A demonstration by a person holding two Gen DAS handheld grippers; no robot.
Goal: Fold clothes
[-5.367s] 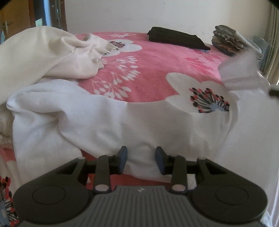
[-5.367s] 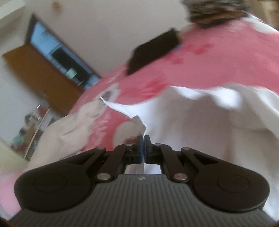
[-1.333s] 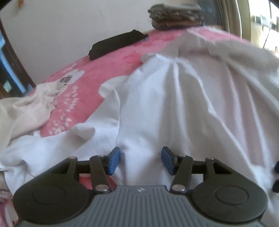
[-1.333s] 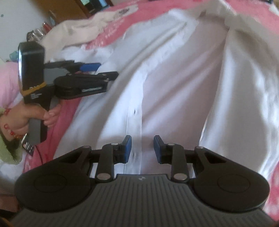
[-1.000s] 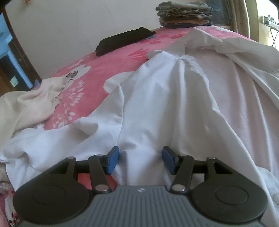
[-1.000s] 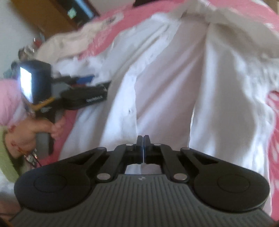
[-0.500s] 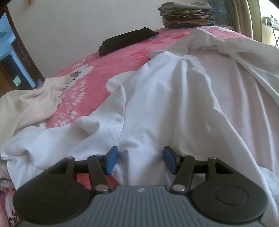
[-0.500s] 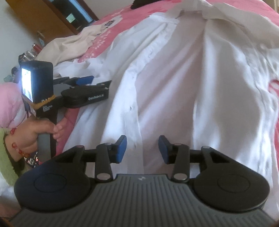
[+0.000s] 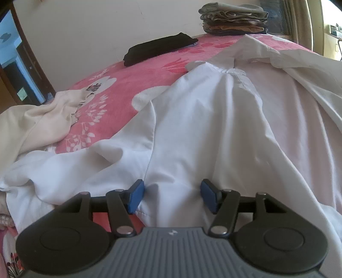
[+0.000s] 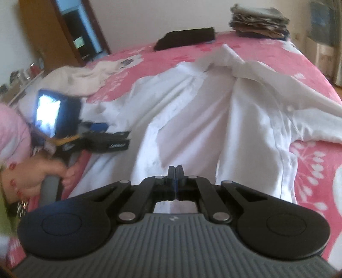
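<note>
Half a second on, the right gripper [image 10: 175, 171] has snapped its jaws together after standing apart over the button strip, and the white shirt [image 10: 192, 119] beneath it lies flatter and squarer than in the tumbled heap of five seconds back. Whether any hem cloth is pinched between the closed pads cannot be told; the fabric sits directly under them at the 6 o'clock edge of the right wrist view. The left gripper [image 9: 170, 195] has not shifted: its blue pads stand moderately apart, astride a ridge of the shirt's lower edge without pressing it.

Spread front-up on the pink floral bedspread [image 10: 310, 70], the shirt runs from the hem at 6 o'clock to its collar [image 10: 228, 57] near 12 o'clock, the two front panels parted down the middle. One sleeve trails toward 3 o'clock; the other side bunches toward 9 o'clock, where the person's hand [image 10: 40, 177] grips the left tool's handle.

Progress looks early for this garment: it is laid out and roughly smoothed, but no fold has yet been made, and wrinkles remain across the left panel. A stack of folded clothes [image 9: 234, 18] at 1 o'clock and a folded black garment [image 9: 158, 48] at 11 o'clock suggest earlier pieces are finished, while a crumpled cream garment [image 9: 40, 121] at 9 o'clock apparently waits its turn.
</note>
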